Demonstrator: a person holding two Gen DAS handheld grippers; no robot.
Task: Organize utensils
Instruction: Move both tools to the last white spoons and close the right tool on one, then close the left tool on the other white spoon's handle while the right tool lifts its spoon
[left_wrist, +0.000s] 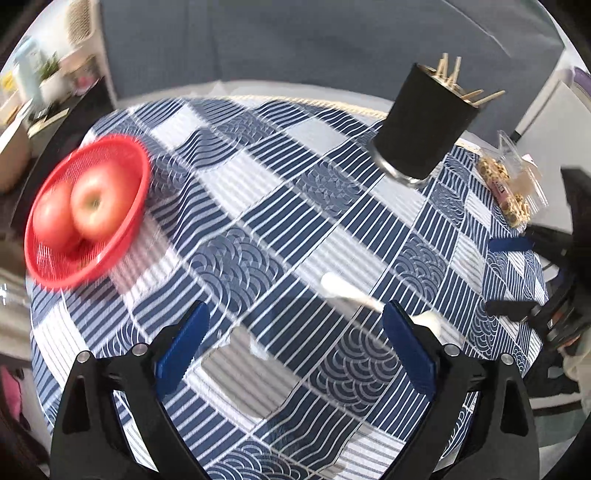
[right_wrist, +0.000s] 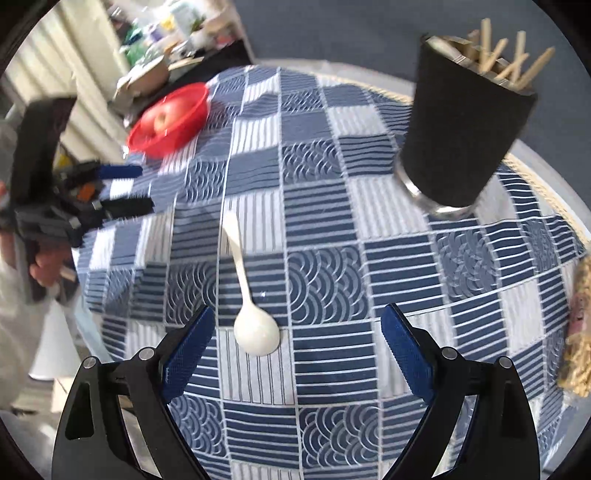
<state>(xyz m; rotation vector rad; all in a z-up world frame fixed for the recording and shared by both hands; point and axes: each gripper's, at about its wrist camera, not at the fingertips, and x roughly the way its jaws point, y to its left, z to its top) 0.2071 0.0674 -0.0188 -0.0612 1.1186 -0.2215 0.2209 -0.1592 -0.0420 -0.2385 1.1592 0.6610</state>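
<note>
The white spoon (right_wrist: 246, 291) lies flat on my checked tablecloth (right_wrist: 369, 258). Its bowl is between my right gripper's (right_wrist: 295, 328) wide-open fingers, handle pointing away. My left gripper (left_wrist: 295, 325) is open and empty too.

On the counter (right_wrist: 388, 229) we see the spoon (right_wrist: 247, 295) lying left of and nearer than the utensil holder (right_wrist: 458, 136), the fruit basket (right_wrist: 170, 118) far to the holder's left, and a snack bag (left_wrist: 509, 184) just to its right.
</note>
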